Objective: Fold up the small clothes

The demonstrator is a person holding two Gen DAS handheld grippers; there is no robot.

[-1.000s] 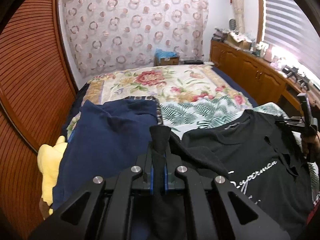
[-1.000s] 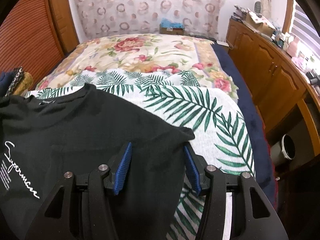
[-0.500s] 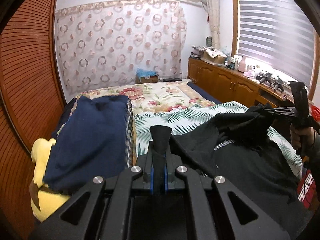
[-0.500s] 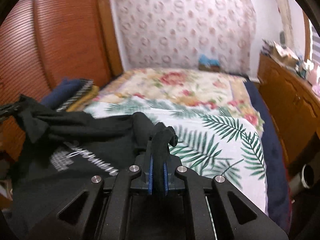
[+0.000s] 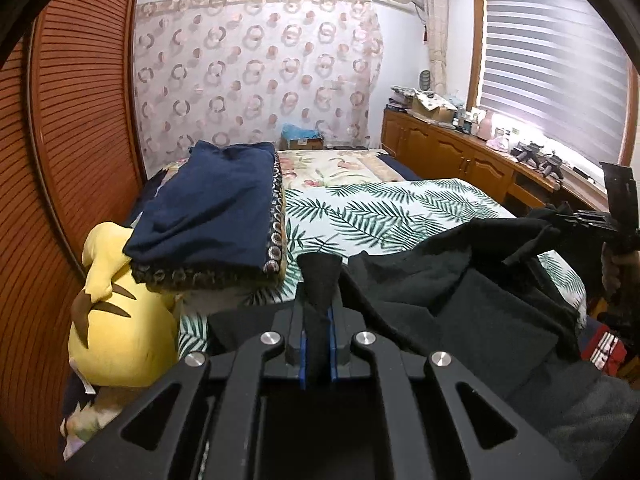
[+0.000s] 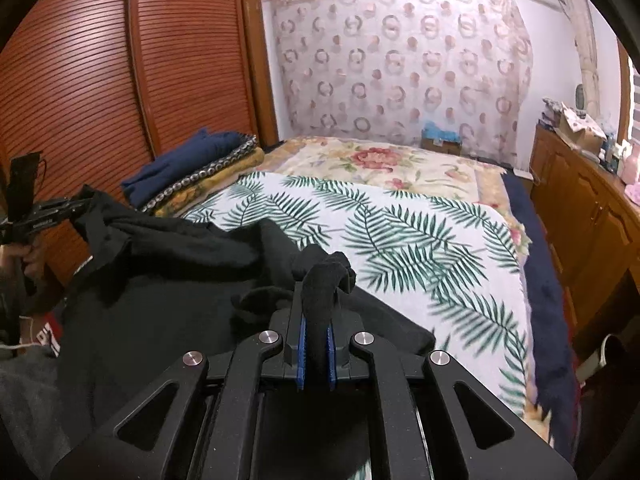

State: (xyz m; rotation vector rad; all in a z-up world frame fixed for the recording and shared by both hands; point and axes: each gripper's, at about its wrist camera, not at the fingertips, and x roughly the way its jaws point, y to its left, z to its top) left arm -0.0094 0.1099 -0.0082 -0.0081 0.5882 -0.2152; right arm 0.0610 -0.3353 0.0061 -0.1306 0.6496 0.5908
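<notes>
A black T-shirt (image 5: 460, 304) hangs slack between my two grippers, lifted off the palm-leaf blanket (image 5: 384, 212). My left gripper (image 5: 318, 320) is shut on a pinch of its fabric at one end. My right gripper (image 6: 316, 320) is shut on a bunched fold of the shirt (image 6: 168, 264) at the other end. The right gripper also shows at the right edge of the left wrist view (image 5: 580, 218), and the left gripper at the left edge of the right wrist view (image 6: 68, 208). The shirt's lower part drapes down out of sight.
A stack of folded clothes topped by a navy garment (image 5: 216, 204) lies at the bed's left side, beside a yellow plush toy (image 5: 116, 320). A slatted wooden wardrobe (image 6: 80, 92) stands at the left. A wooden cabinet (image 5: 452, 156) runs along the right under the window.
The right gripper closed on the shirt's edge. Both grippers then lifted the shirt off the blanket and pulled it back toward the near end of the bed.
</notes>
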